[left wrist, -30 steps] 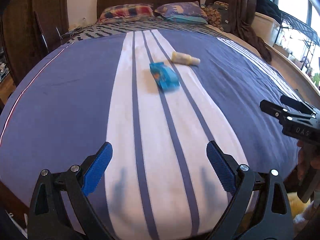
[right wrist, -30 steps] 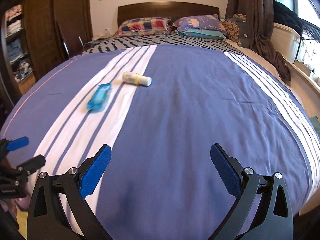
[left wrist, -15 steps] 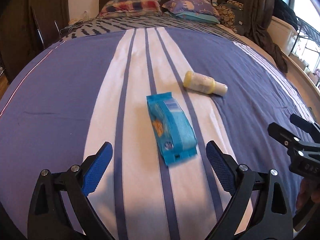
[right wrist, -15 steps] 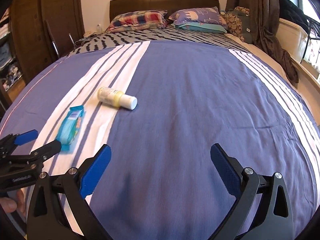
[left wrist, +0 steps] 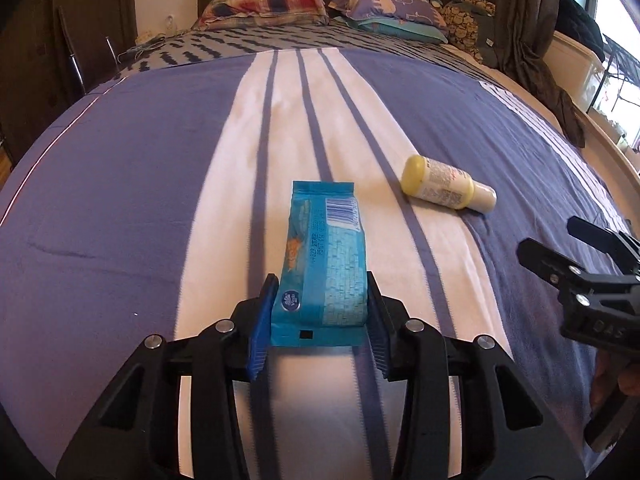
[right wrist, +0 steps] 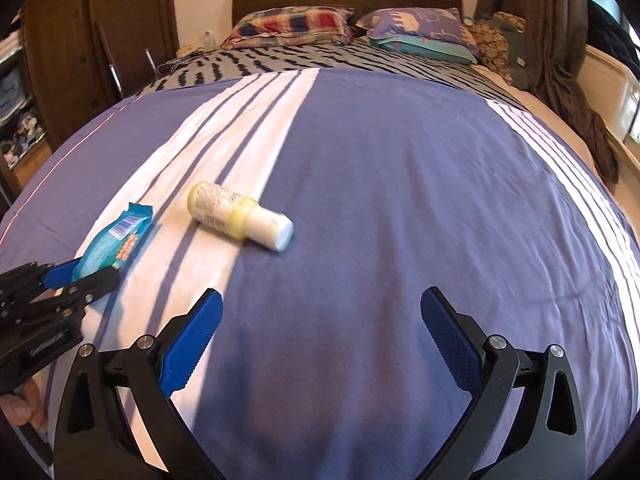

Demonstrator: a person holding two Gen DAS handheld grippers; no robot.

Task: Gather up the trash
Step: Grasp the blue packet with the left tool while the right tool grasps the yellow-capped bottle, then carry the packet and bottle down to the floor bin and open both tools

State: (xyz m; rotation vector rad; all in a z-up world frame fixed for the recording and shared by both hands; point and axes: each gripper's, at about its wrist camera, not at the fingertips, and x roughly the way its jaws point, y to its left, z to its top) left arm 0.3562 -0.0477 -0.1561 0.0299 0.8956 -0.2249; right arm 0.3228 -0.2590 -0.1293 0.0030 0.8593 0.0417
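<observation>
A blue snack wrapper (left wrist: 324, 256) lies on the white stripe of the bedspread. My left gripper (left wrist: 319, 312) is shut on its near end, one pad against each side. It also shows in the right wrist view (right wrist: 114, 246) with the left gripper (right wrist: 86, 276) on it. A small yellow bottle (left wrist: 446, 189) lies on its side to the right of the wrapper, also in the right wrist view (right wrist: 236, 216). My right gripper (right wrist: 320, 336) is open and empty, above the blue bedspread, short of the bottle. It appears at the right edge of the left wrist view (left wrist: 576, 256).
The bed (right wrist: 400, 180) has a blue and white striped cover. Pillows (left wrist: 272, 4) lie at the headboard. A wardrobe (right wrist: 60, 52) stands left. Curtains (right wrist: 552, 40) and a window ledge are on the right.
My left gripper has moved forward to the wrapper and shut on its near end. My right gripper has moved forward toward the bottle and stays open.
</observation>
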